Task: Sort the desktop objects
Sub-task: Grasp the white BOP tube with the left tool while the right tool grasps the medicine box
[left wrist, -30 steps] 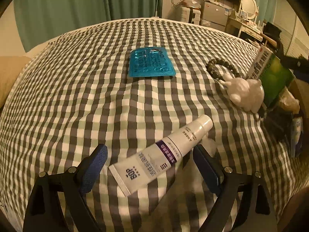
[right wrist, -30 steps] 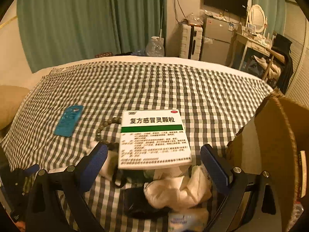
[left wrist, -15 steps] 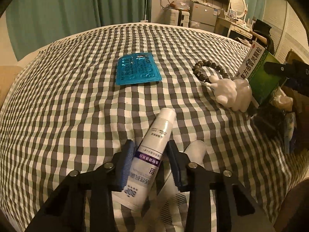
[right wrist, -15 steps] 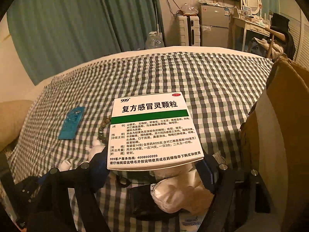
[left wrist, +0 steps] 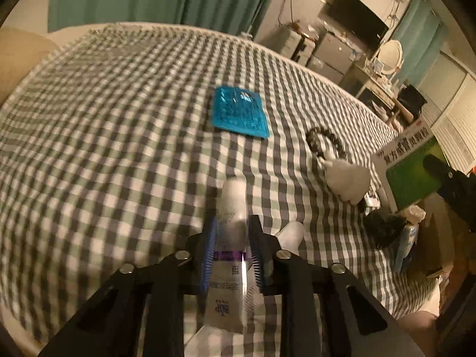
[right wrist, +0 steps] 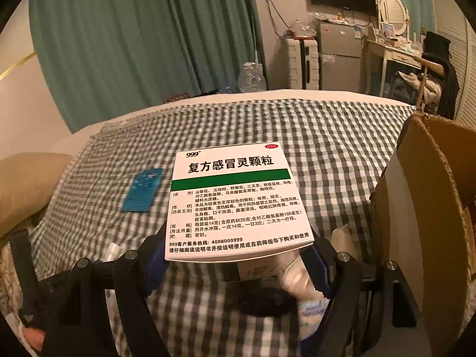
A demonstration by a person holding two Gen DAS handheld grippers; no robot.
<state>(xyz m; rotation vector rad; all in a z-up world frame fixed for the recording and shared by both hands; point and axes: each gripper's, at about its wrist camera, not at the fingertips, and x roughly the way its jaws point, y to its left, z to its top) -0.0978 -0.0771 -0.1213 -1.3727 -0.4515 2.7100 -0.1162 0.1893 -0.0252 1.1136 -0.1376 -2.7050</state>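
Desktop objects are spread over the checked cloth (left wrist: 119, 148), and two of them have just been taken up. A second ago the white tube (left wrist: 230, 255) lay slantwise on the cloth between wide-open jaws; the left gripper (left wrist: 231, 255) has since been closing, and its blue pads now clamp the tube along its length, cap pointing away. The medicine box (right wrist: 235, 199) stood between the spread jaws of the right gripper (right wrist: 238, 263) a second ago; those jaws closed in half a second back and now press on the box's two sides. It looks lifted clear of the cloth, though the left view is blurred and the box's underside is hidden, so that is a judgement. Left on the cloth are the blue blister pack (left wrist: 239, 113), the bead bracelet (left wrist: 324, 142) and the white figurine (left wrist: 346, 180) touching it. The cardboard box (right wrist: 431, 208) stands open just right of the medicine box. With both picks apparently made, the sorting seems to turn to carrying, probably toward that carton.
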